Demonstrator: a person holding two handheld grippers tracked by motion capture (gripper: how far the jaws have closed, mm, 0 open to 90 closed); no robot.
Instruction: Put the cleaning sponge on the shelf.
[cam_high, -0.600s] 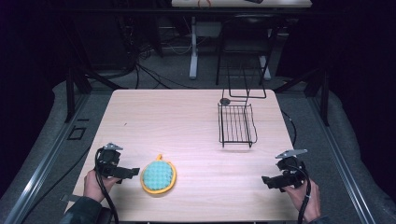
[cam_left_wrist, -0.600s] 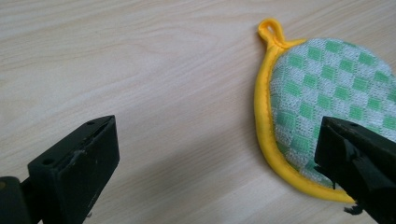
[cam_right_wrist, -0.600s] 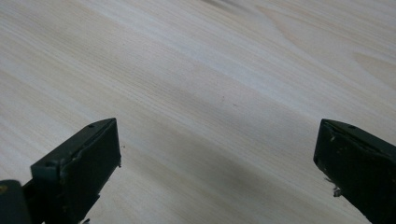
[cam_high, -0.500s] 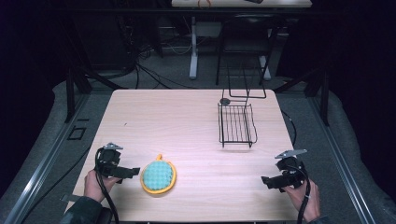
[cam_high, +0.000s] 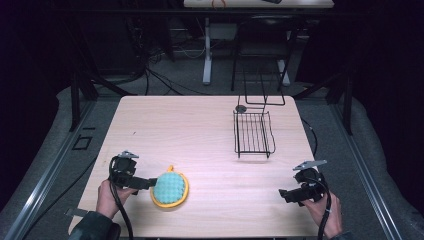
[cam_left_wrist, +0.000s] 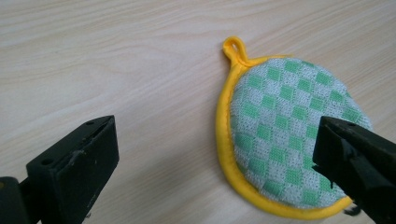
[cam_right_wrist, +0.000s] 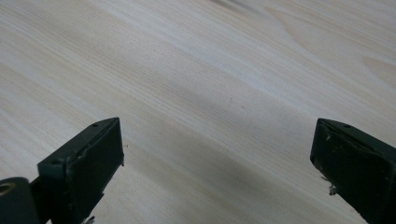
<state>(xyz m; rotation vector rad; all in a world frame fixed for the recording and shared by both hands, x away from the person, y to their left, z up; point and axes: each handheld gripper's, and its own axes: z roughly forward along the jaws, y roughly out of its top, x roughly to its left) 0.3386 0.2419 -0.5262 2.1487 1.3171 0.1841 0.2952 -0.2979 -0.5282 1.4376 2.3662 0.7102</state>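
Observation:
A round pot holder (cam_high: 170, 189), green-and-white checked with a yellow rim and loop, lies flat on the wooden table (cam_high: 200, 135) near its front left. My left gripper (cam_high: 148, 184) is open just left of it, held in a hand. In the left gripper view the pot holder (cam_left_wrist: 285, 135) lies to the right, its loop pointing away. One jaw of the left gripper (cam_left_wrist: 215, 140) hangs over the pad and the other over bare wood. My right gripper (cam_high: 285, 194) is open at the front right. In its own view, the right gripper (cam_right_wrist: 217, 144) has only bare wood between its jaws.
A black wire rack (cam_high: 253, 132) stands at the back right of the table, with a tall wire frame (cam_high: 262, 85) behind it. A small dark round object (cam_high: 241, 108) sits by the rack's far left corner. The floor beyond holds cables and desk legs.
The right gripper has shifted slightly toward the table's near edge. The left gripper and the pot holder have not visibly moved.

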